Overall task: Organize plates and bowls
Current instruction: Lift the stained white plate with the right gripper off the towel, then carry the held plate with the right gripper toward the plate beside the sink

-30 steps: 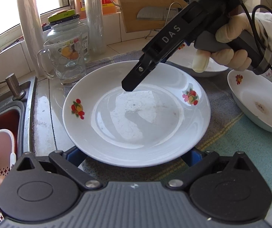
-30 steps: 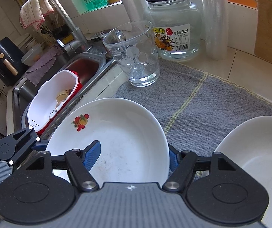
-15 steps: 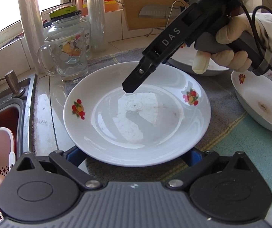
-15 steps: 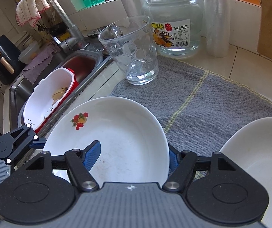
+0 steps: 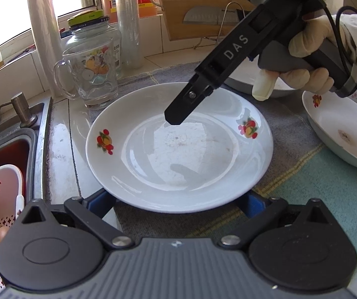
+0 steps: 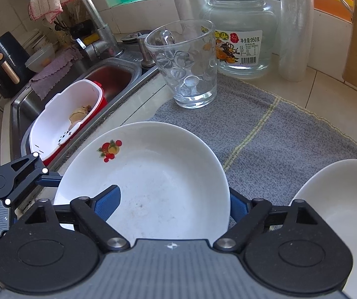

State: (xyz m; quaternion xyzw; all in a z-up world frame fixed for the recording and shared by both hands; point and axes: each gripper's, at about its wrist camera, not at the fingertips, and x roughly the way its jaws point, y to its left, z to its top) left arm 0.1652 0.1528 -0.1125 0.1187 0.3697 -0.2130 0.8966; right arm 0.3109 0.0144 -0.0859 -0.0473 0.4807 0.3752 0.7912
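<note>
Plate [image 5: 178, 147] on grey mat [image 6: 278, 134] beside sink [image 6: 108, 74], right jaws opening around it, left jaws apart.

"DAS" on right tongs [image 5: 178, 120]; "950" on jar [image 6: 240, 32]

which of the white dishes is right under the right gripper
The fruit-print plate beside the glass mug; the right gripper straddles its rim, jaws opening.

Plate [image 5: 178, 149] on mat [image 5: 303, 174] near counter's sink edge; glass mug [image 5: 91, 74] behind; jar [image 5: 96, 37] behind mug.
</note>
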